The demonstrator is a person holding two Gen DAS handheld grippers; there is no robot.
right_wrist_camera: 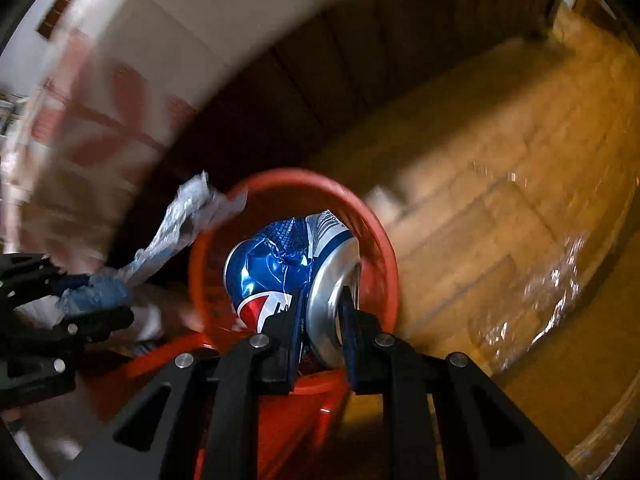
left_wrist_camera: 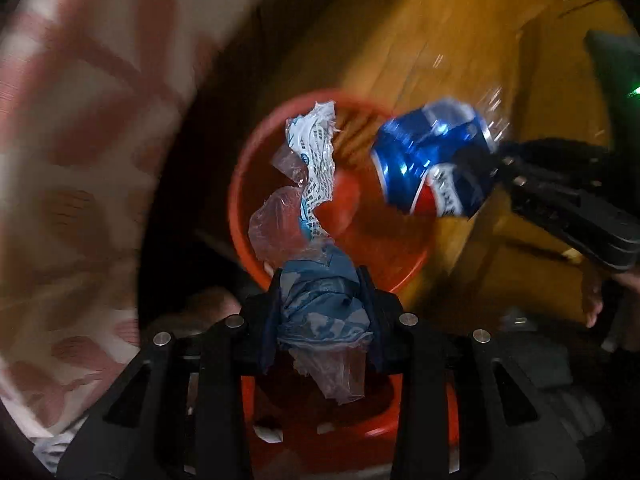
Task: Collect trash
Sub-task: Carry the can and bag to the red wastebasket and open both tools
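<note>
Hand-held gripper (right_wrist_camera: 320, 320) with crushed can (right_wrist_camera: 288, 268) above red bin (right_wrist_camera: 384, 256)

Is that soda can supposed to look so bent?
The blue can in the right claw is crushed, its side dented and creased. It is trash, held over the red bin, like the torn wrapper.

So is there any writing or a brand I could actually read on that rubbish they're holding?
No word reads clearly.
Blue can: a red, white and blue round logo; the white lettering beside it is too blurred and crumpled to read.
Can's upper rim in the right wrist view: small white print, too small to read.
Plastic wrapper: rows of blue print on white, too small and blurred to read.
Red bin: no text visible.
</note>
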